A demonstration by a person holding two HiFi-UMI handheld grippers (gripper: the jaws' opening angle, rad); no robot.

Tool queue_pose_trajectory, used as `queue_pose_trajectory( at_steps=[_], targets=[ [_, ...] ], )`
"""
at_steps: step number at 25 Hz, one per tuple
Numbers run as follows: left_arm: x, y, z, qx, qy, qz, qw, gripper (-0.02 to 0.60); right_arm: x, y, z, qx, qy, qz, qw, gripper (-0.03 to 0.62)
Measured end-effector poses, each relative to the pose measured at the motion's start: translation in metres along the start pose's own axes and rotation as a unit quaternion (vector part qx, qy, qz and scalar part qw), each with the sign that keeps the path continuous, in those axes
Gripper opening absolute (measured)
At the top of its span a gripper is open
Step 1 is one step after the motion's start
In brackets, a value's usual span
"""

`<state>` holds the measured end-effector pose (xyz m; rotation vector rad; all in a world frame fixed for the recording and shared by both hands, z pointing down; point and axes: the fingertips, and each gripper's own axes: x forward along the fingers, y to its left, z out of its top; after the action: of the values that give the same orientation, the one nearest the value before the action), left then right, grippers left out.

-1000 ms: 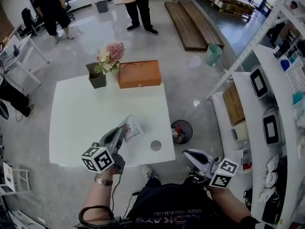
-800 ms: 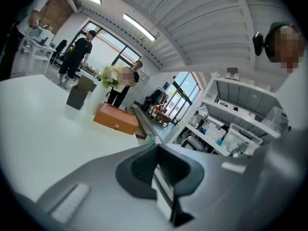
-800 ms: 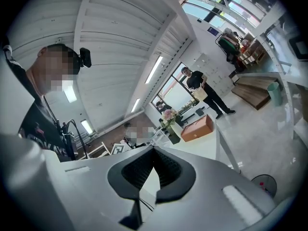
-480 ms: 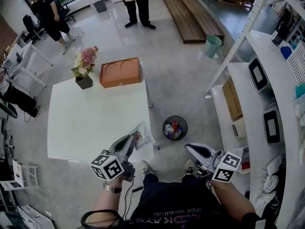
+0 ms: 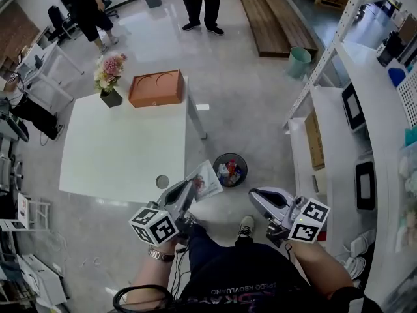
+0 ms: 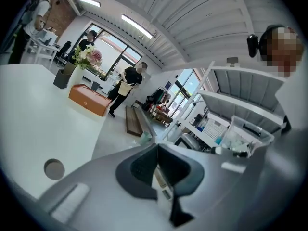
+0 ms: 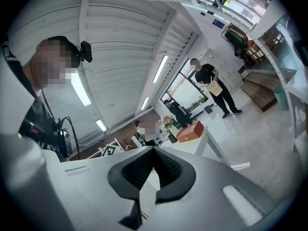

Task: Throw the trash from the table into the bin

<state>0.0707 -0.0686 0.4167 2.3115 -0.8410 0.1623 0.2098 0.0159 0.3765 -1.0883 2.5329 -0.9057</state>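
**Off the surface's near corner: packet gripped, bin alongside**

Past the near right corner of the white rectangular surface (image 5: 117, 155), the left tool (image 5: 189, 188) is seen clamped on a flat, glossy printed packet (image 5: 206, 179). In the left gripper view the dark pads are pressed together, with a thin pale edge caught between them. The packet is held out over the grey floor, just beside the black wire-mesh bin (image 5: 243, 167), on the side nearer the surface and not above the opening. Colourful rubbish is noted inside the bin. The right tool (image 5: 253, 197) is held apart on the bin's other side, jaws closed together, with nothing seen gripped. Recorded on the surface:
- a small grey round disc (image 5: 162, 182) close to the near edge;
- an orange oblong box (image 5: 155, 89) at the far edge;
- a dark pot of pink and cream flowers (image 5: 109, 83) beside the box.

Two standing persons are seen on the floor beyond.
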Motion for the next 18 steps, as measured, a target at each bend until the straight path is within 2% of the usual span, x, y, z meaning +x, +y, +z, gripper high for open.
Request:
queue_pose_trajectory(
  at_steps=[4,8,15,18],
  targets=[
    [0.01,-0.02,-0.021,-0.013,0.0,0.014,0.9998,0.006,-0.015,-0.011,0.004,0.0,0.002,0.001,1.0,0.0],
    [0.023,-0.028,-0.036,-0.001,0.005,0.024,0.9997,0.006,-0.015,-0.029,-0.004,0.011,0.003,-0.014,1.0,0.0],
    [0.049,-0.015,-0.063,0.025,0.027,0.023,0.999,0.006,0.013,-0.066,-0.029,0.02,0.023,-0.042,0.999,0.0],
    [0.062,-0.008,-0.086,0.033,0.039,0.021,0.9985,0.006,0.022,-0.087,-0.047,0.022,0.032,-0.061,0.997,-0.001]
  ],
)
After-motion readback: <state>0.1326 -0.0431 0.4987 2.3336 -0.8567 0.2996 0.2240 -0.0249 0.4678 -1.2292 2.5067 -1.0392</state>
